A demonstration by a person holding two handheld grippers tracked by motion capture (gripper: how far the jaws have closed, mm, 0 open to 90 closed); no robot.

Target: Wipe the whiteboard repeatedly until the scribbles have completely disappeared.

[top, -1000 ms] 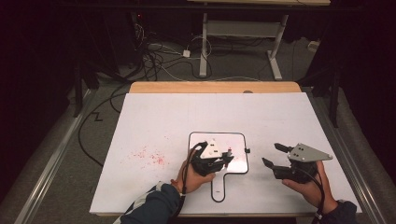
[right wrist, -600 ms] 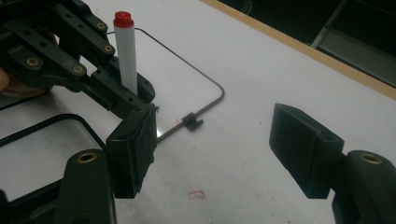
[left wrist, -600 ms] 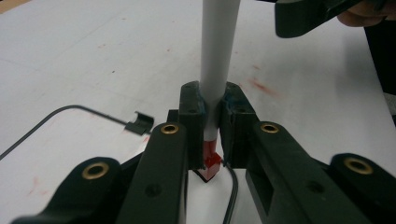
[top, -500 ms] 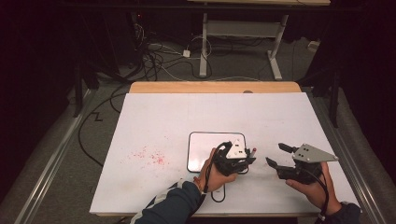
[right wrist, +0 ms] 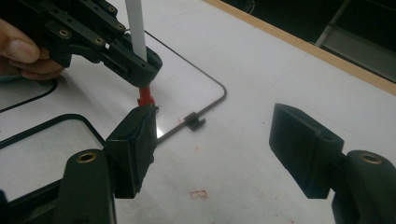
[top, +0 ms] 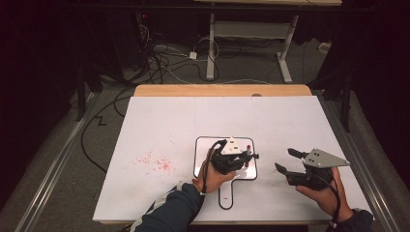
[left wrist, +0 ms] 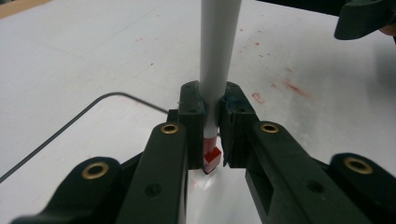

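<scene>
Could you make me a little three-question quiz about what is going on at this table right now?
1. True or false: the left gripper is shut on the marker.
2. Which end of the marker points down at the small whiteboard? A the red tip, B a white cap, C a blue tip.
3. Fill in: the right gripper has its jaws ___ and holds nothing.

Key: 1 true. 2 A: the red tip shows below the jaws, over the board. 3 open.
</scene>
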